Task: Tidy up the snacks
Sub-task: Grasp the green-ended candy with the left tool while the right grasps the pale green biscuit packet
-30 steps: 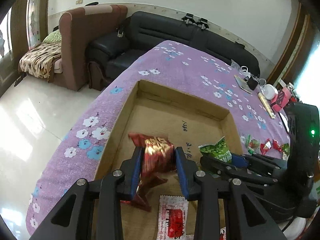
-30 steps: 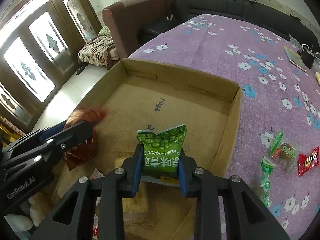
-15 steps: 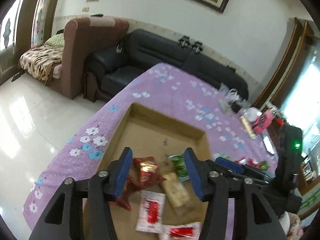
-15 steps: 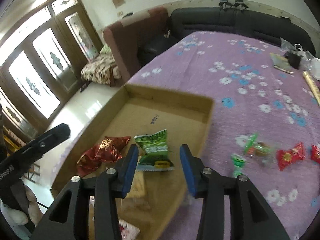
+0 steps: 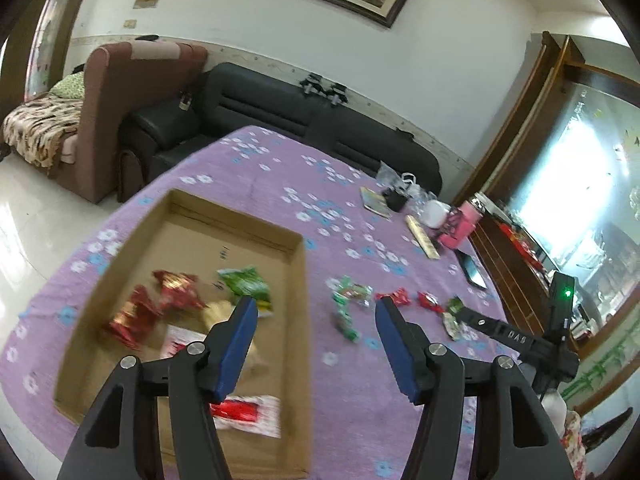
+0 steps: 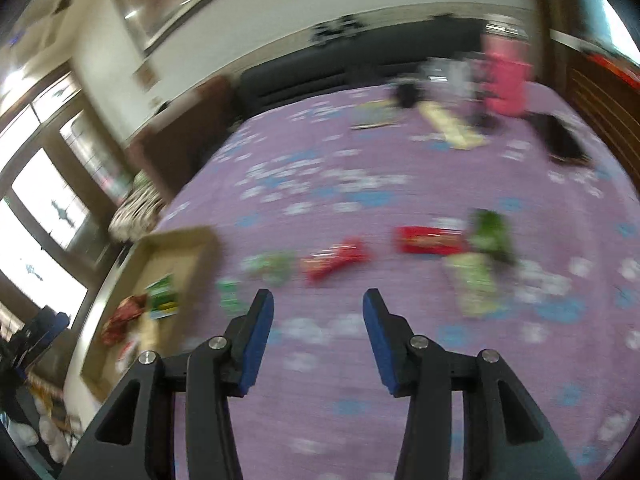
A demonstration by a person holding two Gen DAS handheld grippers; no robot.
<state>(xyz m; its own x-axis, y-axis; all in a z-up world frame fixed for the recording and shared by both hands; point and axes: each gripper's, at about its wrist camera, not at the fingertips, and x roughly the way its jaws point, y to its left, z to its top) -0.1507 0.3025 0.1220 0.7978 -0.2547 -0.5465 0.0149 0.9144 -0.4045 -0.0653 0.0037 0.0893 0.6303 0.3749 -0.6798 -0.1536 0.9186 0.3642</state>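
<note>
Progress partial: cardboard box [image 5: 298, 320] holds several packets; loose snacks [image 5: 352, 296] remain on purple tablecloth [image 5: 280, 168]. Left gripper [image 5: 314, 312] empty, jaws opening; right gripper [image 6: 318, 308] empty, spread partway.

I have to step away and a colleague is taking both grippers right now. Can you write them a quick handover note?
Left gripper: jaws opening, nothing between them.
Right gripper: open, empty, over the purple tablecloth.
Done: red packets and a green packet lie in the cardboard box, with others nearer the camera.
Left: loose snacks on the cloth beside the box, red and green ones; the view is blurred, so no exact count.
</note>
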